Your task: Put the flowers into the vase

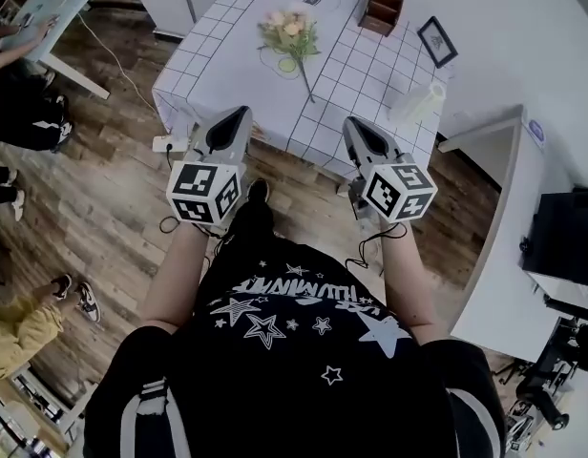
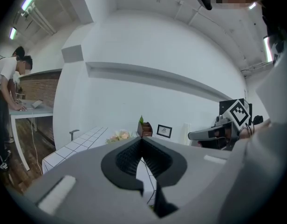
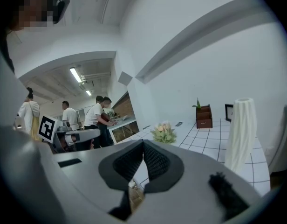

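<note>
1. Fingers (image 2: 129, 158) on the left gripper (image 1: 239, 114) and on the right gripper (image 1: 352, 124) were pressed together, holding nothing, as both hovered at the desk's (image 1: 208, 74) near edge.
2. Ahead between them lay the flowers (image 1: 288, 32), blooms far, stem trailing back toward the person, its end nearer the right gripper.
3. Upright beyond the right gripper stood the vase (image 1: 420, 101).

Closed, empty right claw (image 3: 143, 143), white vase (image 3: 241, 129) and flowers (image 3: 164, 133) ahead
</note>
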